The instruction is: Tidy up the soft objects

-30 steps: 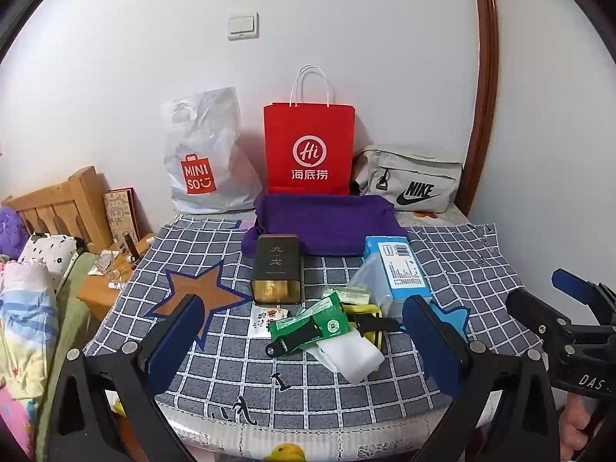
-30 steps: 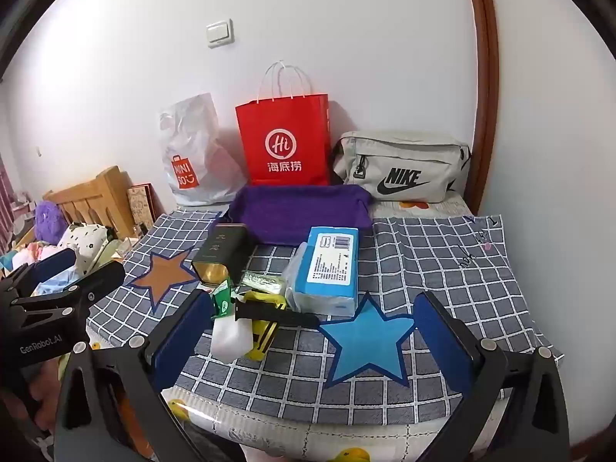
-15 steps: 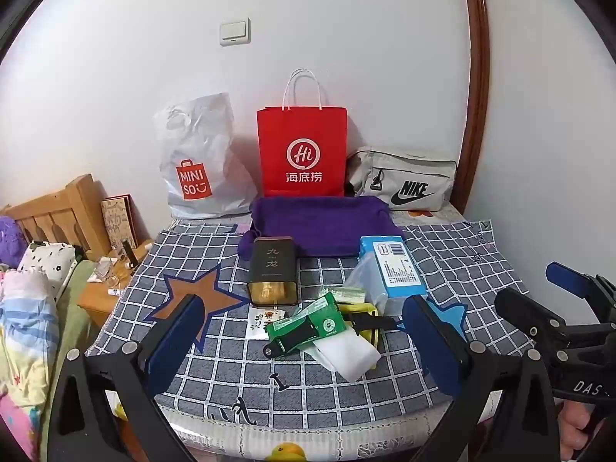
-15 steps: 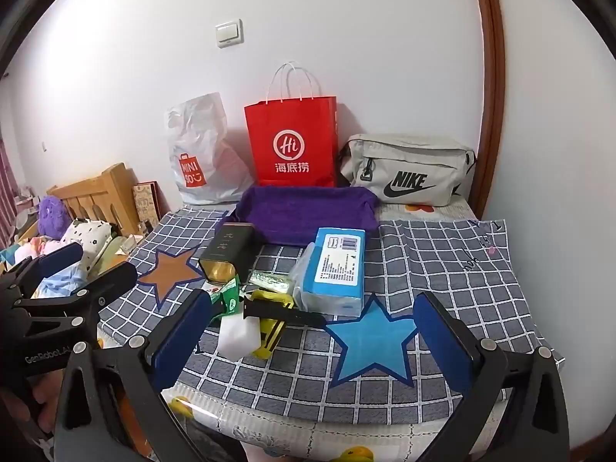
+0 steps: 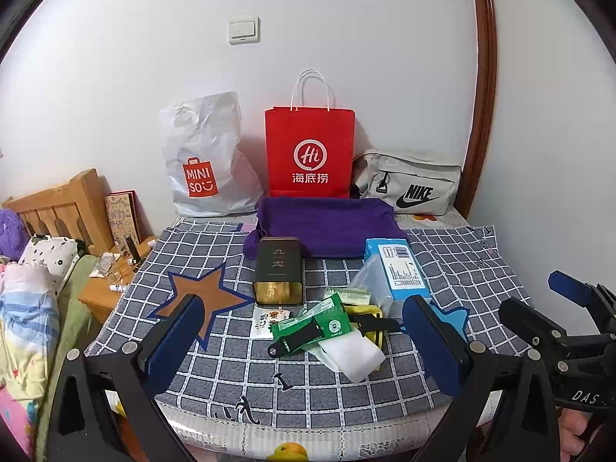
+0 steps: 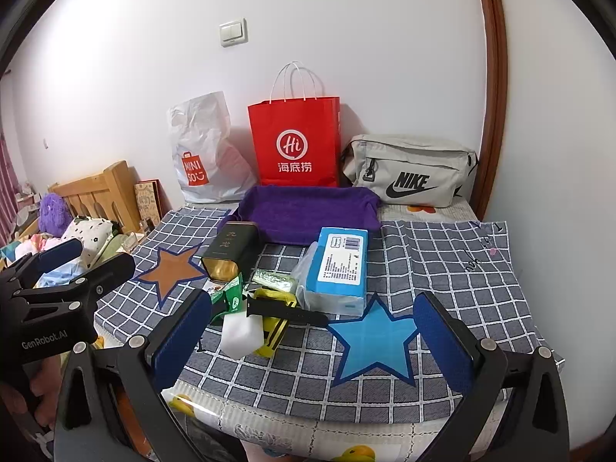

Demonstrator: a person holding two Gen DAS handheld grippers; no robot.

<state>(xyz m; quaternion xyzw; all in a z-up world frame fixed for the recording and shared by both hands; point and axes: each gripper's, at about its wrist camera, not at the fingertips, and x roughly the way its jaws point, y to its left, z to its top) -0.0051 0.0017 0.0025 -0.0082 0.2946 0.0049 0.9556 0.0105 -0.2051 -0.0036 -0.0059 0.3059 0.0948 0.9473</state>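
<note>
From my feed: tin point(image 5: 278, 271) left of tissue pack point(image 5: 398, 271), towel point(image 5: 327, 227) behind both, paper bag point(image 5: 310, 152) behind towel.

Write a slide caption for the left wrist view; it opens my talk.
Open left gripper faces a cluttered checked cloth: green packet, dark tin, purple towel.

The right tongs point(image 5: 554, 300) are cut off by the edge in the left wrist view. The blue box point(image 5: 398, 269) hides the end of the clear bag point(image 5: 364, 277). The green packet point(image 5: 312, 319) covers part of the small white packet point(image 5: 265, 319), whose print is too small to read. The purple cloth point(image 6: 304, 211) hides the bottom of the red bag point(image 6: 294, 142).
</note>
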